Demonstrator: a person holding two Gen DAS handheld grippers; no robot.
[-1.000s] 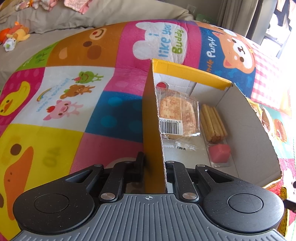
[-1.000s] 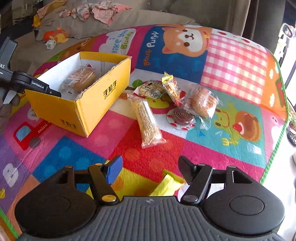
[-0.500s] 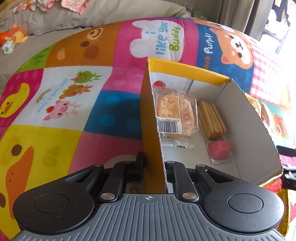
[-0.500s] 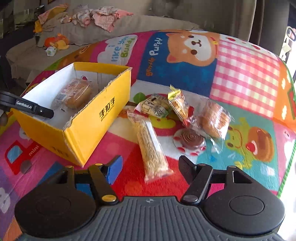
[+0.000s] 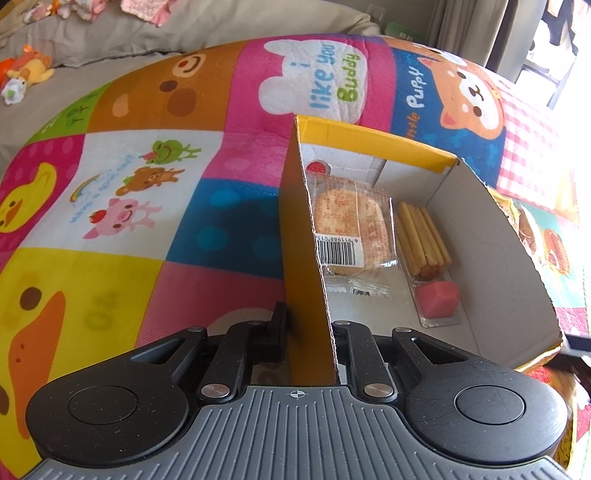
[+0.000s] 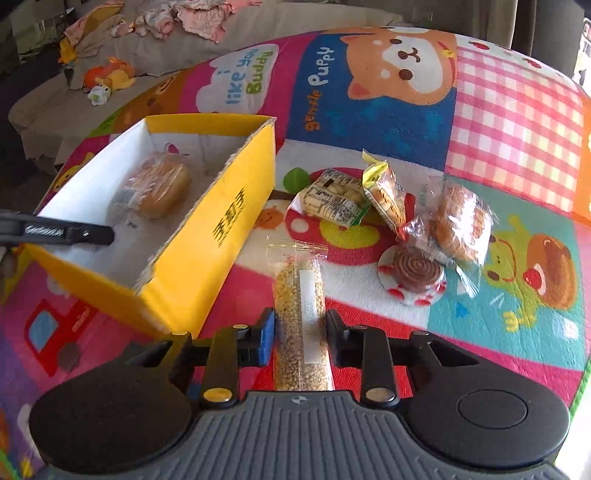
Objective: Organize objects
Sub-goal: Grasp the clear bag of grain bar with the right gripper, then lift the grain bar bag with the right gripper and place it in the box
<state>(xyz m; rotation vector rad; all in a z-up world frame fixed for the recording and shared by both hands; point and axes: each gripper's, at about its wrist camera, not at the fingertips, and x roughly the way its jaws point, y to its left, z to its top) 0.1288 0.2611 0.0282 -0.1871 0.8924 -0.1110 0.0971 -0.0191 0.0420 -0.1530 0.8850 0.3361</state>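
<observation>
Since the earlier frames: right gripper [image 6: 300, 334] has travelled across the mat to the long clear packet of yellow grain sticks [image 6: 301, 321], and its jaws have just been closing, with the packet now between them; both pads touch the wrapper's sides. Left gripper [image 5: 308, 334] has kept its place, its jaws having just eased slightly, with the near wall of the box between them; the pads are at the cardboard on either side.

Item 1. Packet of yellow grain sticks: lying on the play mat [image 6: 517, 140], lengthwise toward the right wrist camera, just beside the box's right outer wall.

Item 2. Yellow cardboard box [image 6: 218, 236], white inside, open top, black characters printed on its side. Resting on the mat, left of the packet.

Item 3. Box contents: one wrapped round biscuit cake [image 5: 349, 225] with a barcode label, against the left inner wall; beside it a clear tray of biscuit sticks [image 5: 423, 240] with a pink cup of dip at its near end.

Item 4. Loose snacks on the mat, right of the box and beyond the packet: green-and-white biscuit bag [image 6: 330, 201]; yellow-ended snack bag [image 6: 384, 192], leaning on it; wrapped round cake [image 6: 461, 223]; brown spiral-topped sweet [image 6: 415, 269] on a red-spotted white wrapper, touching the cake's wrapping.

Item 5. Surroundings: grey sofa [image 6: 295, 18] behind the mat, bearing pink clothes [image 6: 199, 18] and a small orange plush toy [image 6: 109, 75].
</observation>
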